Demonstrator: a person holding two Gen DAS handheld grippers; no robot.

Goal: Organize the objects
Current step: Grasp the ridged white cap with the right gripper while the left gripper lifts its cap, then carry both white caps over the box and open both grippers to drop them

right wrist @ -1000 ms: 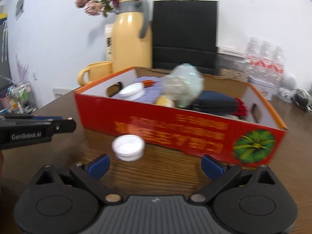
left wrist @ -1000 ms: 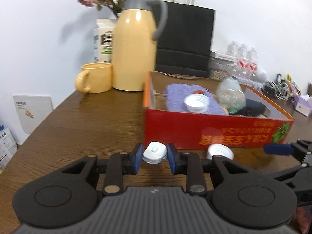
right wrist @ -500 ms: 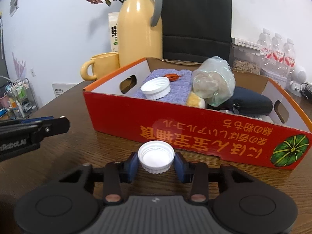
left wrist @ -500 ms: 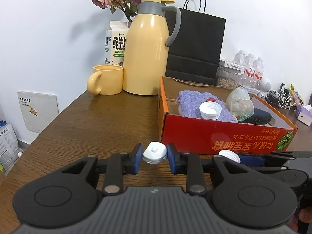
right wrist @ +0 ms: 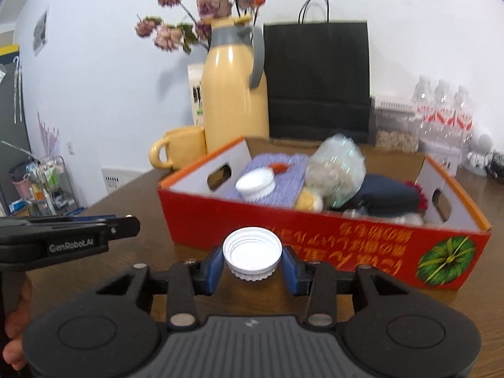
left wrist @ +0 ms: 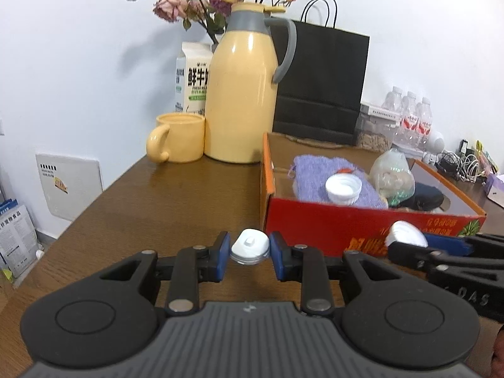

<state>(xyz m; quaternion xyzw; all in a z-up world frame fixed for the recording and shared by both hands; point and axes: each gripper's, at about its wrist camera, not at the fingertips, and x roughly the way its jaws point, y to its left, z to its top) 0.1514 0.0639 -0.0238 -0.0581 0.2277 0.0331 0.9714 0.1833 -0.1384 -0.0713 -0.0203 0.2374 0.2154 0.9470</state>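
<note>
At lower centre of each wrist view, we are pinching a white flip-top cap (left wrist: 250,247) in the left gripper (left wrist: 249,253) and a white ribbed screw cap (right wrist: 252,257) in the right gripper (right wrist: 252,266), both just before the red cardboard box (right wrist: 318,237).

We read "GenRobot.AI" on the left gripper (right wrist: 78,239), "FRESH MILK" on the milk carton (left wrist: 192,78), "DAS" on the right gripper (left wrist: 441,261)

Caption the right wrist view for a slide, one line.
Right gripper holds a white ribbed cap in front of the red cardboard box of sorted items.
</note>
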